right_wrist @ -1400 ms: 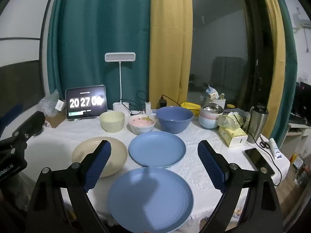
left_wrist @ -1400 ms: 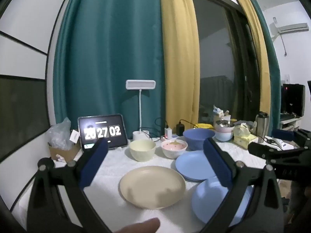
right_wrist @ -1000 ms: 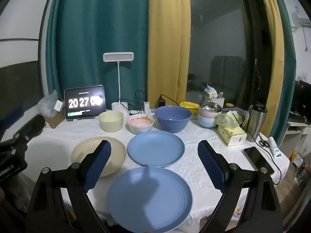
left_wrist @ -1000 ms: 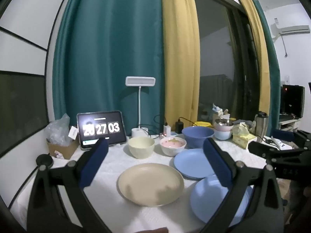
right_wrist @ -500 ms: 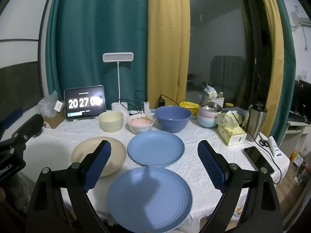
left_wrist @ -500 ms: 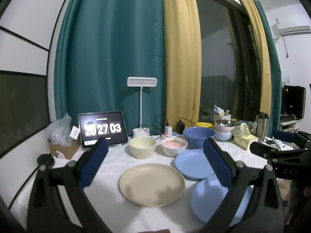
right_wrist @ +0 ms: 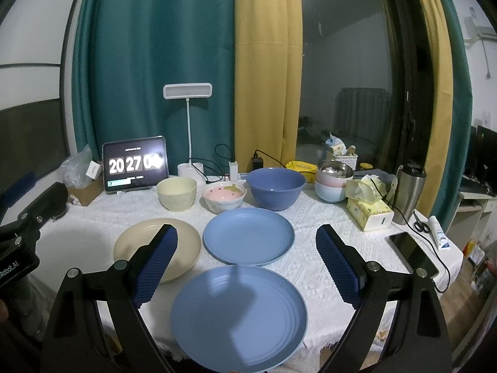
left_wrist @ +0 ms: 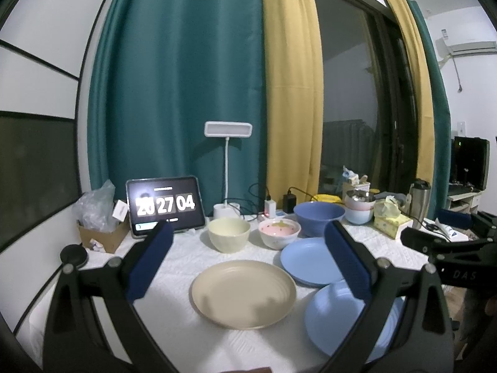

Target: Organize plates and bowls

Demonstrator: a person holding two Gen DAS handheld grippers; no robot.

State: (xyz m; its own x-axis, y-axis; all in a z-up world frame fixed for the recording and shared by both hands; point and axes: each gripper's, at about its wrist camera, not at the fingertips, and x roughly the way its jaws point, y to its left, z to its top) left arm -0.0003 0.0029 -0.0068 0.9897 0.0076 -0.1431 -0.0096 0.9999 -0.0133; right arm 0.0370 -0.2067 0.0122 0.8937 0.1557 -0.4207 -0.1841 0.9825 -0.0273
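White-clothed table [right_wrist: 313, 217] — near edge: blue plate [right_wrist: 239, 314], cream plate [left_wrist: 243, 289] leftward; left gripper [left_wrist: 248, 261] and right gripper [right_wrist: 245, 264] both spread, empty.

Dim indoor scene, lit from above and behind the cameras. Soft gripper shadows cast on the cream plate [left_wrist: 243, 293] and the nearest blue plate [right_wrist: 239, 316]. Dark window glass [right_wrist: 344, 93] with faint reflections. Tablet clock [right_wrist: 135, 163] overexposed: last digit blown out by glare in the right wrist view, first digits smeared in the left wrist view. Small highlight inside the blue bowl [right_wrist: 275, 188]. Strong fisheye distortion: curtains and wall lines bowed, black vignette in the corners. Centre reasonably sharp; near gripper frames and periphery soft. Slight noise and cool colour cast throughout.
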